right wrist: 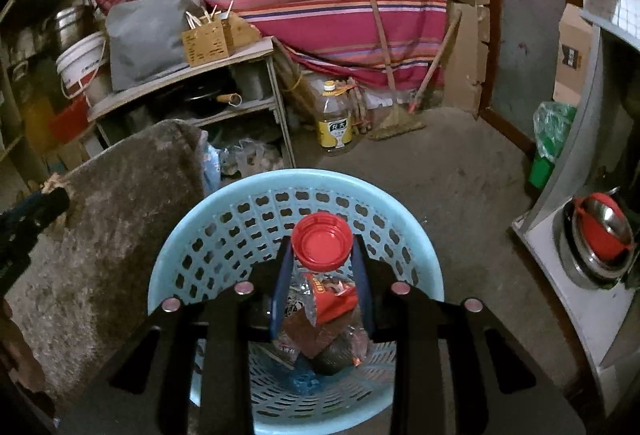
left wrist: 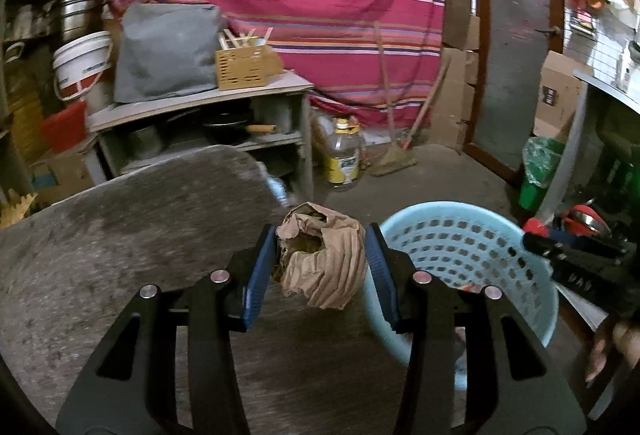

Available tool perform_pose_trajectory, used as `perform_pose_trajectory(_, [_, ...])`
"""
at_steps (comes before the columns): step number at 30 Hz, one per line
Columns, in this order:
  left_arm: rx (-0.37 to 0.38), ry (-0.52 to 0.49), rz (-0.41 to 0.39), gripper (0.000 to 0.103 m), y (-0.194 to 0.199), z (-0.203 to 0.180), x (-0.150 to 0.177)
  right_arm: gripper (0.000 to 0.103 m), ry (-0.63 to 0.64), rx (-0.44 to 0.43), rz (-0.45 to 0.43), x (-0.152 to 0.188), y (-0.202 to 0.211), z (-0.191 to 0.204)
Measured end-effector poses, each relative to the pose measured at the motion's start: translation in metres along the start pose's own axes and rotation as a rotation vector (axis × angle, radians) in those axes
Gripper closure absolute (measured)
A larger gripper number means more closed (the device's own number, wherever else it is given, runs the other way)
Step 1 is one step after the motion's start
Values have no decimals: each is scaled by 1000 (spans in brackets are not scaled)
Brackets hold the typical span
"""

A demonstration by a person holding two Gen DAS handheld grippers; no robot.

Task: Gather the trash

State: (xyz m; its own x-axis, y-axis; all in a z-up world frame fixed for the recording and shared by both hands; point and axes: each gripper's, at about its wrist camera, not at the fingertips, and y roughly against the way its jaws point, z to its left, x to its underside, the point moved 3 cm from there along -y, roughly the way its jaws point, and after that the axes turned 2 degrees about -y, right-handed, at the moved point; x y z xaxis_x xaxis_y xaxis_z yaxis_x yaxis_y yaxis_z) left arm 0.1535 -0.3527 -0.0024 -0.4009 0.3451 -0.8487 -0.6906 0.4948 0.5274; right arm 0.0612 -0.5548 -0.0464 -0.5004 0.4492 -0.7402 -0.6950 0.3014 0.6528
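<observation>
In the left wrist view my left gripper (left wrist: 320,255) is shut on a crumpled brown paper ball (left wrist: 320,259), held above the grey table's edge just left of the light blue perforated basket (left wrist: 460,247). The right gripper pokes in at the right edge of that view. In the right wrist view my right gripper (right wrist: 322,275) is shut on a clear plastic bottle with a red cap (right wrist: 322,241), hanging directly over the blue basket (right wrist: 224,219). Wrappers and other trash (right wrist: 316,339) lie in the basket's bottom. The left gripper shows at that view's left edge.
A round grey table (left wrist: 120,235) fills the left. Behind stand a shelf unit (left wrist: 200,107) with pots, a large oil jug (right wrist: 335,123), a broom (right wrist: 394,119) and a striped cloth. A green bin (left wrist: 540,167) and a metal cabinet (right wrist: 568,235) are right.
</observation>
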Motion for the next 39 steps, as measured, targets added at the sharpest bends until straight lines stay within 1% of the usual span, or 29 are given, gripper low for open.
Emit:
perform_pose_trajectory(4, [30,-31,12,57,-14,-31,-3,73,-21,-7,6,3,-6,-5])
perform_pose_trajectory(6, [34,-45,17,57,-22,-42,-3,73,-32,-10,8,3,-8,-8])
perform_pose_trajectory(10, [55,-41,38,57,-36,-58,-2,73,-71,-19,-5,1,-6,-20])
perform_pose_trajectory(14, [84,-44,53,52,-44,-71,-1,73,-94,-26,-2,1,-9,-28])
perform_pose_trajectory(16, [95,-44,53,51,-44,-75,-2,73,-96,-26,4,2,-12,-28])
perform_pose_trajectory(17, [93,-45,49,47,-43,-76,-2,73,-94,-26,6,2,-13,-28])
perform_pose_trajectory(18, [89,-47,44,39,-42,-76,-4,73,-92,-27,6,2,-13,-26])
perform_pose_trajectory(20, [72,-44,32,30,-38,-73,-6,73,-92,-29,6,2,-13,-26])
perform_pose_trajectory(23, [50,-28,19,24,-32,-60,-10,73,-82,-27,9,2,-14,-21])
perform_pose_trajectory(26, [2,-7,-4,12,-22,-41,-11,73,-67,-24,16,3,-17,-15])
perform_pose_trajectory(29, [-34,7,-13,9,-12,-21,-8,73,-38,-13,19,3,-22,-3])
perform_pose_trajectory(33, [-87,17,-13,6,1,4,0,72,-19,-26,24,2,-30,13])
perform_pose_trajectory(34, [-102,18,-16,6,5,11,2,66,-12,-25,24,2,-32,19])
perform_pose_trajectory(35, [-117,19,-19,6,10,17,3,58,-10,-27,23,2,-33,21])
perform_pose_trajectory(36, [-130,22,-23,6,14,23,4,33,-12,-27,16,3,-34,26])
perform_pose_trajectory(37, [-140,26,-26,6,18,28,4,24,-13,-25,7,3,-33,29])
perform_pose_trajectory(39, [-158,37,-36,5,31,43,7,24,-9,-30,-2,3,-33,34])
